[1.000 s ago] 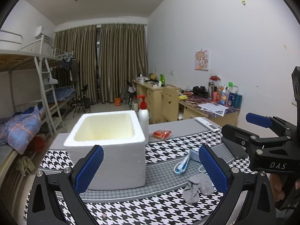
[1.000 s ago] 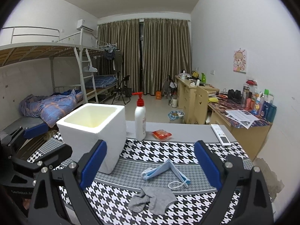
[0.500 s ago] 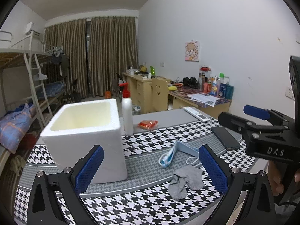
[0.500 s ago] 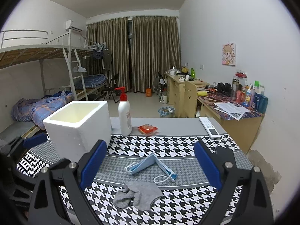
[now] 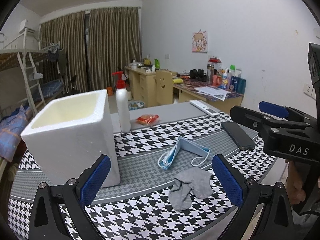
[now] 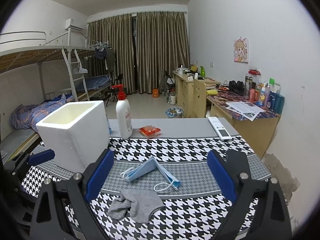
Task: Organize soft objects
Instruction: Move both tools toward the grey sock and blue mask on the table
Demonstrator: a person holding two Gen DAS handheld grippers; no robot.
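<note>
- Hovering above the desk (image 6: 200, 126), both empty: left tool (image 5: 160, 180) and right tool (image 6: 160, 176), fingers spread wide.
- Lying near the foam box (image 6: 74, 132): grey sock (image 6: 138, 204), face mask (image 6: 150, 170).
- Likely starting: approaching the sock, needing lowering and closing.

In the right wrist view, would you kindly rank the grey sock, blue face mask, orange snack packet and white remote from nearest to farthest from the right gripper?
From the right gripper:
1. Grey sock, just below the fingers, slightly left.
2. Blue face mask, just beyond the sock, centre.
3. Orange snack packet, farther back on the grey strip.
4. White remote, far right corner.
</note>
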